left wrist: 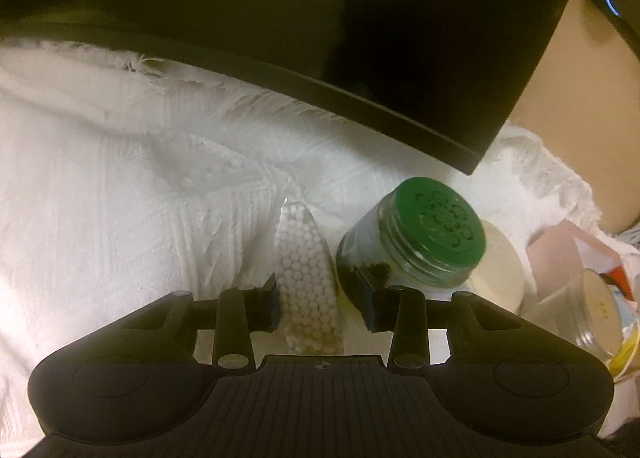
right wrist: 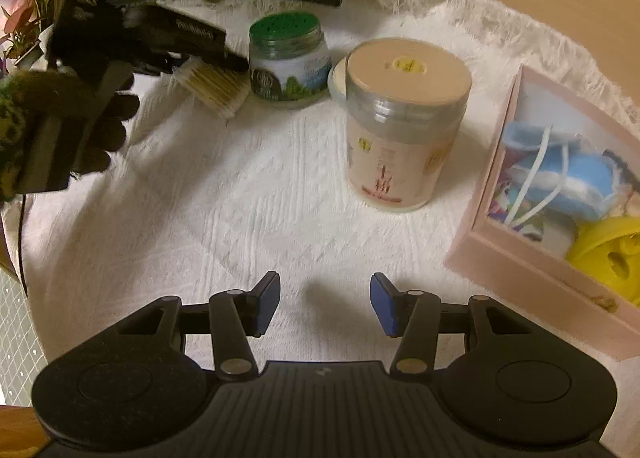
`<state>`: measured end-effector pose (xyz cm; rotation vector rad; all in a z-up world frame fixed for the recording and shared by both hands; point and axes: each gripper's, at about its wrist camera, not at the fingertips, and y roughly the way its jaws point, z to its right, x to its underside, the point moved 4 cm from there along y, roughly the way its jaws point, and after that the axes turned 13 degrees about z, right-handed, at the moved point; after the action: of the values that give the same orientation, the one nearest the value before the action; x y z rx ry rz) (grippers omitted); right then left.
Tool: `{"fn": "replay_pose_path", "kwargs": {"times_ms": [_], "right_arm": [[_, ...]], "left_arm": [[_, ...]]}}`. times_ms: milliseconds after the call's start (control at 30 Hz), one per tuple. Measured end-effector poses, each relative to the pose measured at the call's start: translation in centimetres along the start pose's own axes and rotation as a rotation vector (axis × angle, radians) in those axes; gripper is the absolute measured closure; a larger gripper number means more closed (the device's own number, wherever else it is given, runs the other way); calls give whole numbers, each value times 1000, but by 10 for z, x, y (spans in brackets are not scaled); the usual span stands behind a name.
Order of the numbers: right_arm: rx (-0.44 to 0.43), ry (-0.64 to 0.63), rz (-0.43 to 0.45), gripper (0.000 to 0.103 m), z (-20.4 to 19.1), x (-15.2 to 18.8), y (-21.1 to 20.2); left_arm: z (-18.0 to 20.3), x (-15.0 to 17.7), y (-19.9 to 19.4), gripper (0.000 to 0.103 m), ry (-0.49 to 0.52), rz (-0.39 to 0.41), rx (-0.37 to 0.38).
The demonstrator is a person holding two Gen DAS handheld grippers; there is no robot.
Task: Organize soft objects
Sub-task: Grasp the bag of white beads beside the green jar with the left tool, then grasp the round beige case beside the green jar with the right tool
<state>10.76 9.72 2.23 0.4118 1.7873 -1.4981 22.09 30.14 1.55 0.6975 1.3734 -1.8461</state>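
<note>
2 hand-held grippers angled down: left (left wrist: 320, 300) around cotton-swab pack (left wrist: 306, 278), right (right wrist: 324, 304) apart, empty.

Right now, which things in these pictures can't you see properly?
- Left wrist view: the pack of cotton swabs lies between the left hand-held gripper jaws; its near end is hidden by the gripper body, and whether the pads press on it is unclear.
- Left wrist view: the green-lidded jar label is hidden, since the jar is seen from above.
- Right wrist view: the pink box is cut off by the right edge.
- Right wrist view: print on the beige canister is too blurred.
</note>
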Motion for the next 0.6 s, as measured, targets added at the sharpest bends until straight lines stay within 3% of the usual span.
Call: {"fn": "replay_pose_path", "kwargs": {"times_ms": [67, 167, 233, 267, 333, 400, 533, 600], "right_arm": [[-39, -4, 53, 53, -1, -25, -17], [-122, 37, 118, 50, 9, -82, -40], [-144, 94, 131, 29, 26, -122, -42], [-154, 116, 117, 25, 37, -141, -37], [-185, 127, 42, 16, 55, -168, -11], [-186, 148, -86, 16, 69, -179, 29], [-161, 259, -323, 16, 93, -167, 115], [-146, 282, -394, 17, 103, -156, 145]], "left_arm": [[-6, 1, 2, 75, -11, -3, 0], [-11, 2, 1, 76, -48, -18, 13], [-14, 2, -4, 76, -56, -10, 19], [-15, 1, -8, 76, -48, 0, 16], [-19, -3, -17, 77, -38, 27, 5], [-23, -6, -24, 77, -43, 36, 0], [-26, -11, -28, 77, -26, 27, -10], [-26, -10, -29, 77, -24, 10, -4]]}}
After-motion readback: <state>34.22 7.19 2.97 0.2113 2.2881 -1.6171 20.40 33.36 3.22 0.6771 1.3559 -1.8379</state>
